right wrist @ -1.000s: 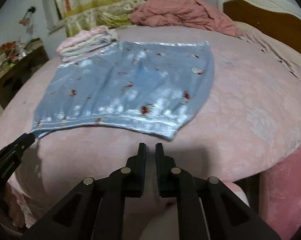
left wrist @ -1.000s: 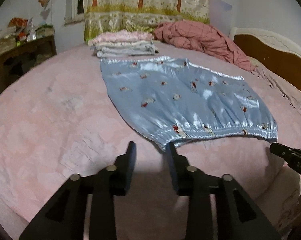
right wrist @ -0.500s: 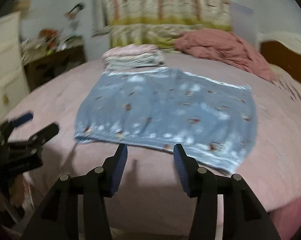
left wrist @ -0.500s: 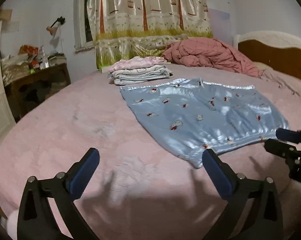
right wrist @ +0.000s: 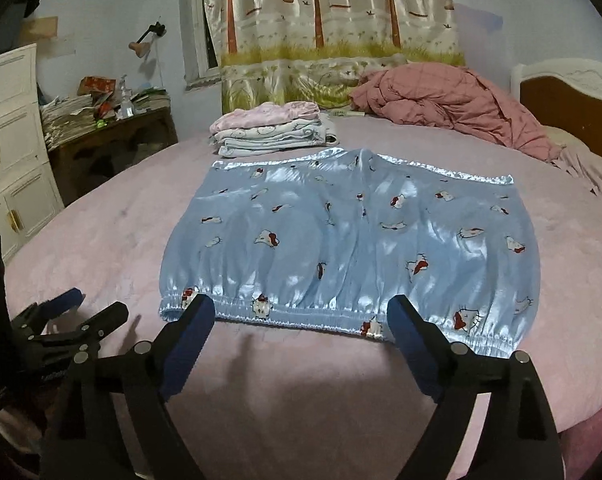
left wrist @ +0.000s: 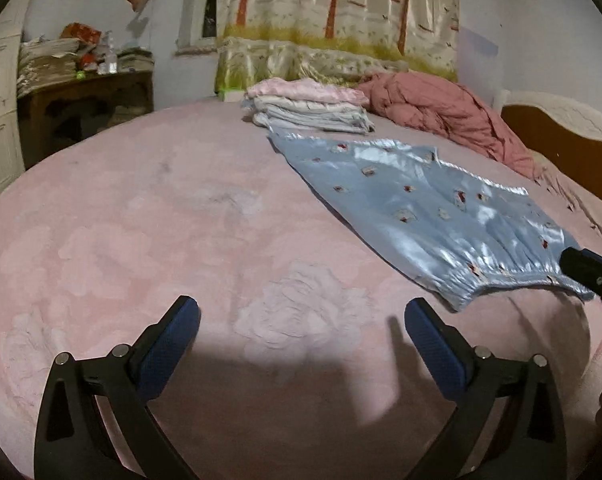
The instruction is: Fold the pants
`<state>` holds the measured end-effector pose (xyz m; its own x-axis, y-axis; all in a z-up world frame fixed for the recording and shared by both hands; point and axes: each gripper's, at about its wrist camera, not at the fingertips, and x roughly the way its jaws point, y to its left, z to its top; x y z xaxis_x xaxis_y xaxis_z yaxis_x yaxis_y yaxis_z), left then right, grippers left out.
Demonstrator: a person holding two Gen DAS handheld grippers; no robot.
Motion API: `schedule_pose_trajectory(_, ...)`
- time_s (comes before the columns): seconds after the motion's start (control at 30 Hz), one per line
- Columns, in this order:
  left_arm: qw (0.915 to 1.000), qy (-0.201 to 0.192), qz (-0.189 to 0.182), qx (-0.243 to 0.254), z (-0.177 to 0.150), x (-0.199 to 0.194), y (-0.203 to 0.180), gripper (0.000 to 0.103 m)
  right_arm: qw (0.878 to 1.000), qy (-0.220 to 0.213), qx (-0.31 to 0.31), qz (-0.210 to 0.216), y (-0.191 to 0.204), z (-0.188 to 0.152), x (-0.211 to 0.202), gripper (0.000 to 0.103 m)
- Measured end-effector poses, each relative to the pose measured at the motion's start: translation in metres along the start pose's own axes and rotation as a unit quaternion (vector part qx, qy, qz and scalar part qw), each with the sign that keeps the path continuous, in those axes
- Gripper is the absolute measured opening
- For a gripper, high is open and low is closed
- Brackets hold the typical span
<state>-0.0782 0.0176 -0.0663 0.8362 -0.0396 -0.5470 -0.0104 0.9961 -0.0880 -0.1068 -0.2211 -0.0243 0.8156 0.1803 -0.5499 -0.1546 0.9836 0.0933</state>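
Light blue satin pants (right wrist: 353,248) with a cat print lie flat on the pink bed, elastic waistband toward me; they also show at the right of the left wrist view (left wrist: 441,216). My right gripper (right wrist: 301,312) is open and empty, hovering just in front of the waistband. My left gripper (left wrist: 301,316) is open and empty over bare bedspread, left of the pants; it also shows at the left edge of the right wrist view (right wrist: 89,308). The tip of the right gripper shows at the right edge of the left wrist view (left wrist: 589,272).
A stack of folded clothes (right wrist: 269,128) sits beyond the pants. A rumpled red quilt (right wrist: 441,104) lies at the back right by the headboard (right wrist: 573,100). A cluttered dark table (right wrist: 113,140) and white drawers (right wrist: 13,152) stand left of the bed.
Both grippers have opened wide and pulled back from the waistband. The left gripper has swung left, so the pants now sit to its right. The pants lie still.
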Motion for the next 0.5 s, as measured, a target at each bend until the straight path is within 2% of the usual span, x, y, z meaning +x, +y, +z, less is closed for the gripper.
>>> schedule_pose_trajectory(0.13,0.9995,-0.019,0.02,0.016,0.001,-0.009,0.004,0.102,0.999,-0.024,-0.005,-0.046,-0.001,0.003,-0.005,0.089)
schedule_pose_trajectory(0.27,0.999,-0.022,0.023,0.031,0.006,-0.014,0.007,0.102,0.997,-0.041,-0.015,-0.07,-0.001,0.007,-0.01,0.089)
schedule_pose_trajectory(0.37,0.9991,-0.019,0.017,0.034,0.009,-0.013,0.011,0.102,0.997,-0.04,-0.032,-0.065,0.005,0.011,-0.011,0.089)
schedule_pose_trajectory(0.5,0.9995,-0.003,0.01,0.03,0.012,-0.008,0.018,0.102,0.994,-0.012,-0.098,-0.042,0.024,0.011,-0.004,0.089)
